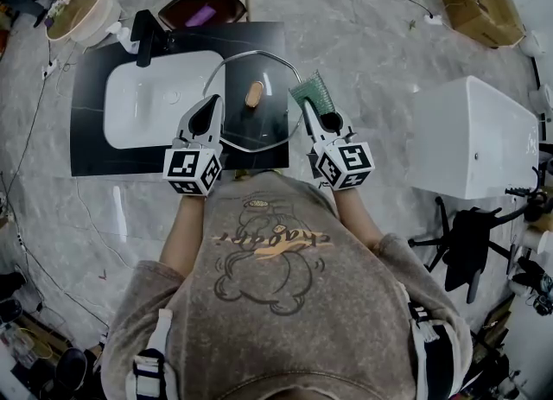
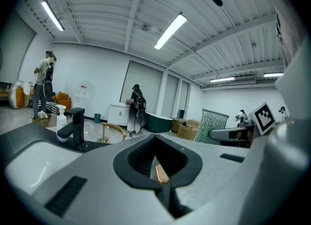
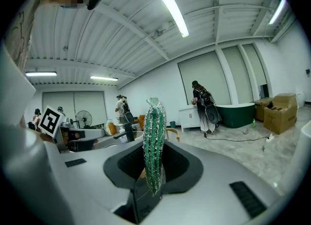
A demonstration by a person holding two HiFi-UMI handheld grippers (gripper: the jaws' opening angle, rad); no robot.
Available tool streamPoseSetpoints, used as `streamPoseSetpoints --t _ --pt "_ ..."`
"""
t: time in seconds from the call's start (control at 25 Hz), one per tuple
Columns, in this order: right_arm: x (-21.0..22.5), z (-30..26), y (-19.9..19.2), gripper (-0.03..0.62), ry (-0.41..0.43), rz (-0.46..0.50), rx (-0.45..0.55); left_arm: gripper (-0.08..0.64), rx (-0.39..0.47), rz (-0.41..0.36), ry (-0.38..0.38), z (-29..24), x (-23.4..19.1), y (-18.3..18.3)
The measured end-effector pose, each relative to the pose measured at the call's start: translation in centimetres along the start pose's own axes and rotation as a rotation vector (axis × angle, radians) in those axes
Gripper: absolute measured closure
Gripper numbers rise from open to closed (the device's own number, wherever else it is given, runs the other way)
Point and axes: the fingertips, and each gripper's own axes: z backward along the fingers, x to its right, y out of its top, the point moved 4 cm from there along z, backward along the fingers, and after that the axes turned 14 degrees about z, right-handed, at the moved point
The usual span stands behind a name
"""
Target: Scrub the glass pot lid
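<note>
A glass pot lid (image 1: 259, 122) with a copper-coloured knob (image 1: 254, 94) hangs over the right end of the black counter (image 1: 91, 143). My left gripper (image 1: 210, 109) is shut on the lid's left rim. In the left gripper view the lid runs edge-on out of the closed jaws (image 2: 156, 170), its knob (image 2: 161, 173) just beyond. My right gripper (image 1: 309, 115) is shut on a green sparkly scourer (image 1: 313, 92) at the lid's right rim. In the right gripper view the scourer (image 3: 154, 136) stands upright out of the jaws (image 3: 153, 173). Whether it touches the glass is hidden.
A white sink basin (image 1: 147, 100) with a black tap (image 1: 149, 37) is set in the counter left of the lid. A white cabinet (image 1: 475, 135) stands at the right, an office chair (image 1: 467, 247) below it. People stand far off across the room (image 3: 201, 105).
</note>
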Motion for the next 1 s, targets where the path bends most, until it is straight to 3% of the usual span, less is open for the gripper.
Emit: streamPoseSetpoints --t 0.56,1.0 --pt "0.23 -0.05 0.16 0.505 -0.009 -0.008 -0.012 0.551 0.0 0.037 0.009 0.02 -0.01 0.08" --pt "0.48 -0.66 0.39 0.505 -0.004 0.008 -0.018 0.551 0.001 0.023 0.031 -0.29 -0.59 0.25"
